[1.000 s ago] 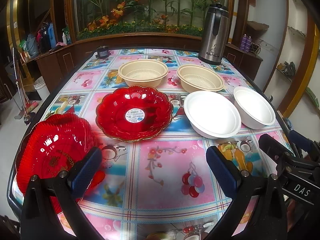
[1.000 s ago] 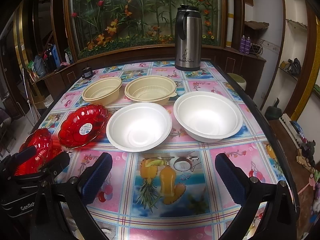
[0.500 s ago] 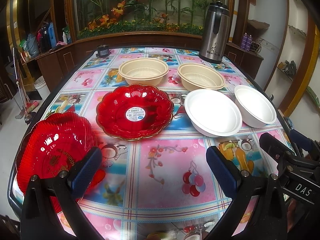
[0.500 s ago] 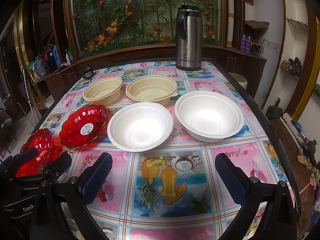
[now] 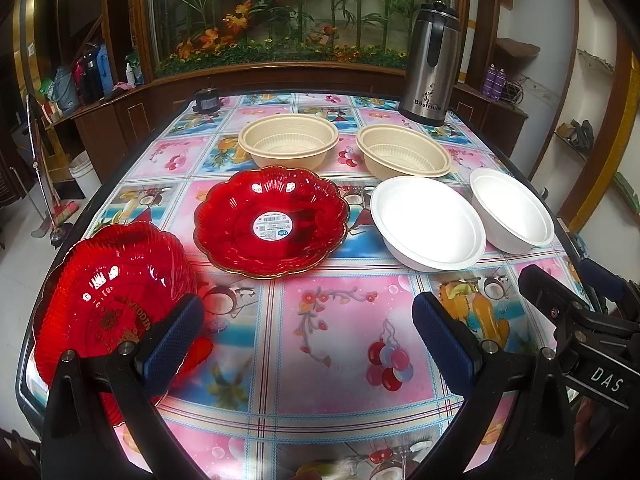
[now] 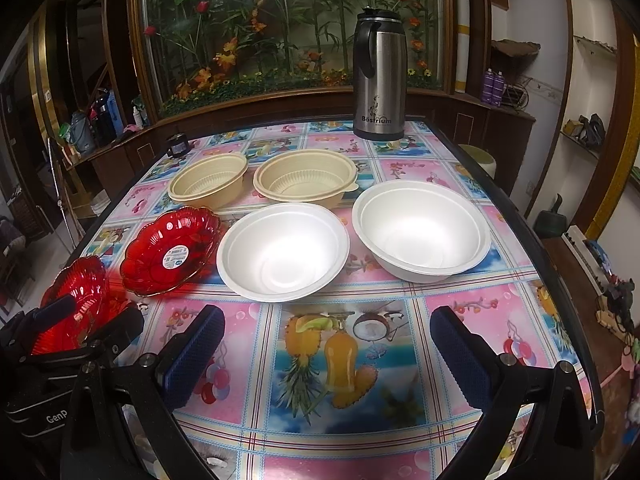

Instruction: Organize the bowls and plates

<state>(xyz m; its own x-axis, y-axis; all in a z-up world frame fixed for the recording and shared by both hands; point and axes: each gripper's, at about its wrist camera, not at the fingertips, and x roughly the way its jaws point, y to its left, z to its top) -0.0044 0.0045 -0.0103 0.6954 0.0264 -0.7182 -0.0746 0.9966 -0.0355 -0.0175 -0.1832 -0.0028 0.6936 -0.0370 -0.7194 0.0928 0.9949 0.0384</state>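
Six dishes sit on the table [image 5: 328, 320], which wears a bright fruit-print cover, and every one of them is empty. Toward the far edge stand two beige ribbed bowls side by side, the left beige bowl [image 5: 289, 139] and the right beige bowl [image 5: 404, 151], a small gap between them. Just in front of them come two white foam bowls: the nearer white bowl [image 5: 427, 227] touches or nearly touches the front of the right beige one, and the farther white bowl [image 5: 512, 210] lies close to the table's right edge. Left of the white pair sits a red scalloped plate [image 5: 272, 222] with a round sticker at its middle. A second red plate [image 5: 108, 304] with gold lettering lies at the near left corner, partly over the table's rim. A steel thermos jug [image 5: 430, 68] stands upright at the far right corner, and a small dark object [image 5: 206, 100] at the far left corner.

The left tool [image 5: 308, 344] hovers above the near edge with its jaws spread wide, gripping nothing; its left finger [image 5: 174, 334] overlaps the corner red plate in view. The right tool [image 6: 326, 356] is likewise spread wide and empty, facing the white bowls.
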